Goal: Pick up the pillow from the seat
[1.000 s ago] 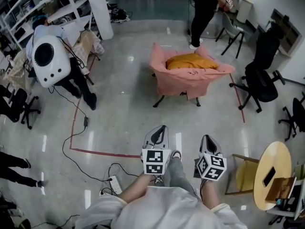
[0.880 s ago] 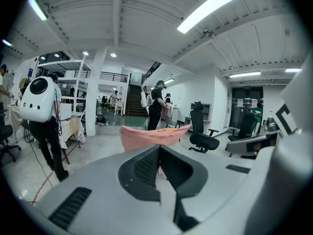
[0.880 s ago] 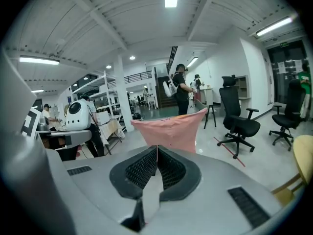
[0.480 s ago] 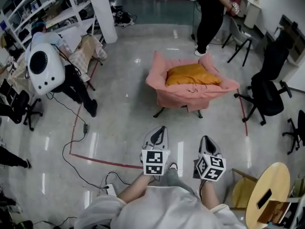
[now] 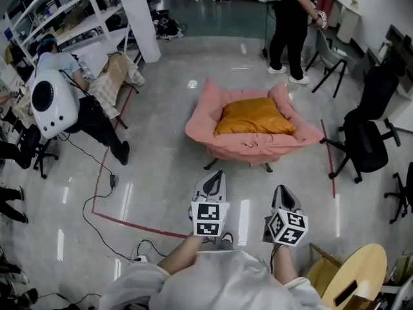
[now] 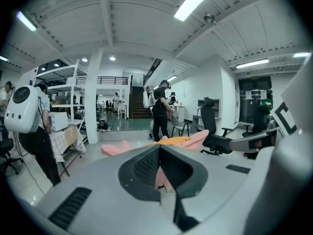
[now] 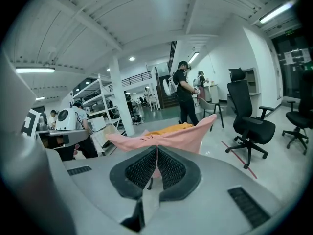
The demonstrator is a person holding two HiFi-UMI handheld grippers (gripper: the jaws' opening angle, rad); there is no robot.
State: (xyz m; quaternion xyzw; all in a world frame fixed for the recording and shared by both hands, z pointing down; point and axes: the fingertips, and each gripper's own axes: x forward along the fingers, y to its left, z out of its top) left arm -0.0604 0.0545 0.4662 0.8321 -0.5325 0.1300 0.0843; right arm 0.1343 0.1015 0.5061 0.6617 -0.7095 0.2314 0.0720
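Orange pillow [image 5: 255, 116] lies centred on the pink seat [image 5: 199, 125]. Left claw [image 5: 217, 175] and right claw [image 5: 281, 190] are fully closed, holding nothing, well apart from the seat's near edge.

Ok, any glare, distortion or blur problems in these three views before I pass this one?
Head view: sharp, edges bent by the wide lens, light streaks glaring on the glossy grey floor, orange pillow evenly lit. Left gripper view: fisheye with black corners, ceiling strip light blown out. Right gripper view: same fisheye and black corners, no motion blur.
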